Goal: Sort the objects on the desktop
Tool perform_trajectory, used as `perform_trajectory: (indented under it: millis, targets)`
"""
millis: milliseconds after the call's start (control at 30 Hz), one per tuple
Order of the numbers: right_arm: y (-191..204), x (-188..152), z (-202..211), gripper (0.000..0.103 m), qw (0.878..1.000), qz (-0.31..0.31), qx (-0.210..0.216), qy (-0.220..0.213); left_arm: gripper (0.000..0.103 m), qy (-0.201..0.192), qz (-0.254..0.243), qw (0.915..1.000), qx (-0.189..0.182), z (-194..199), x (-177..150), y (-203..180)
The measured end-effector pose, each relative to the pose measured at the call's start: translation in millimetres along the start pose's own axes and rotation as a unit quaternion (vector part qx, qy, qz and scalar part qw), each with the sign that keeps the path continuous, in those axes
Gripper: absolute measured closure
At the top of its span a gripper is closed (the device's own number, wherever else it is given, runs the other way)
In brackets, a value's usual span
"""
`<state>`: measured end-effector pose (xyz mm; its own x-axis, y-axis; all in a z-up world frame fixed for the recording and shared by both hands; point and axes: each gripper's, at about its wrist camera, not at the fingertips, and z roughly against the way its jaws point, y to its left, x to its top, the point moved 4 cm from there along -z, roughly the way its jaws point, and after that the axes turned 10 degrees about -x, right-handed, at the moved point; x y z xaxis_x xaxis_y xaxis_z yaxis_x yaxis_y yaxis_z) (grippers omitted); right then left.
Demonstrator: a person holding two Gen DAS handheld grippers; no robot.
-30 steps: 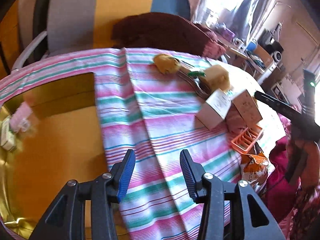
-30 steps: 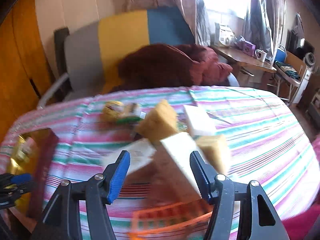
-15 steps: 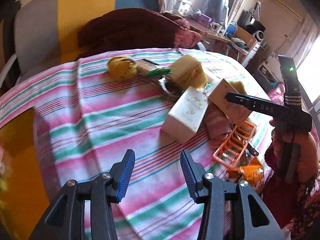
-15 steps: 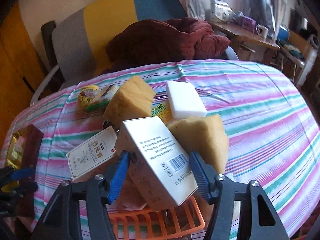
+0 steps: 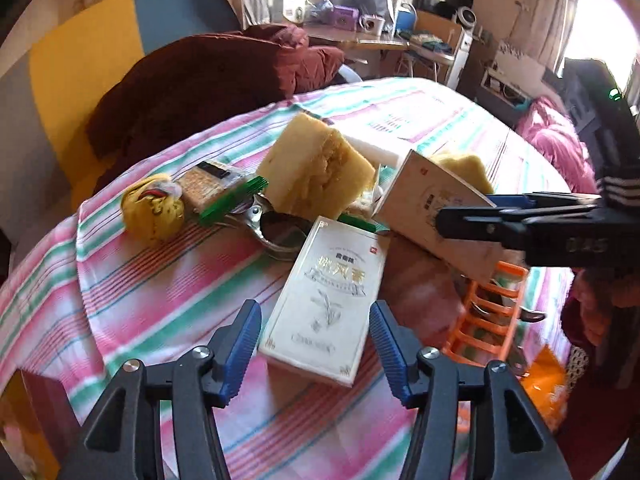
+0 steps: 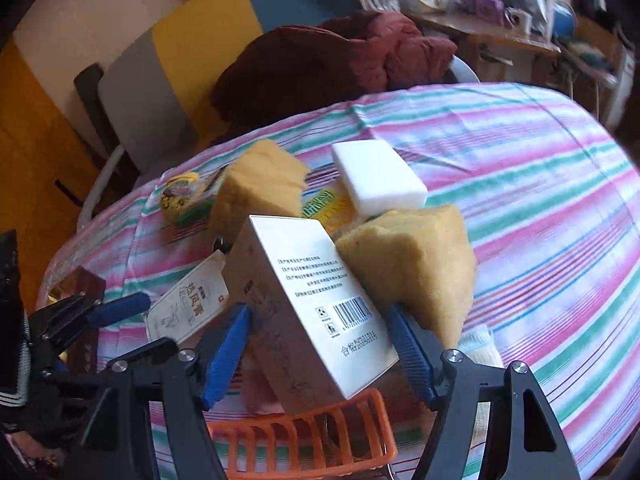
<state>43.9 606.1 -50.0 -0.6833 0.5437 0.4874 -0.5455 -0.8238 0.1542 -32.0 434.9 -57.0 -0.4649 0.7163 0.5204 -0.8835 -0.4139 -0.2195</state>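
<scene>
Left tongs (image 5: 314,346), jaws just widened and apart, straddled a cream carton (image 5: 330,300) w/o touching it, while right tongs (image 6: 320,350), also just widened, flanked a tilted barcoded box (image 6: 308,308) above an orange basket (image 6: 304,432).

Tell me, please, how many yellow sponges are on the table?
2. One sponge stands at the back of the pile, near the white block. The other sponge leans beside the tilted box. More may be hidden underneath.
</scene>
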Motion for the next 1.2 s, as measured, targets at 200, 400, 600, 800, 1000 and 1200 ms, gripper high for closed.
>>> perform_trajectory:
  millis: [200,400,600,800,1000,1200]
  targets:
    - [4,-3,-10,0.031,0.999,-0.011,0.027,0.026,0.044,0.036,-0.006,0.9991,-0.019,-27,-1,-2]
    - [0,-1,-7,0.056,0.999,-0.023,0.038,0.014,0.048,0.015,0.039,0.9986,-0.031,-26,-21,7]
    - [3,0,-6,0.057,0.999,-0.009,0.032,0.01,0.049,0.004,0.083,0.9966,-0.005,-3,-46,20]
    - [6,-3,-21,0.032,0.999,-0.007,0.026,0.039,0.048,-0.028,0.157,0.9871,-0.01,32,-83,36]
    - [9,-8,-33,0.034,0.998,-0.006,0.03,0.063,0.048,-0.042,0.18,0.9828,0.005,46,-105,43]
    - [0,-3,-20,0.046,0.999,-0.025,0.028,0.036,0.049,-0.054,0.199,0.9784,0.008,53,-117,45]
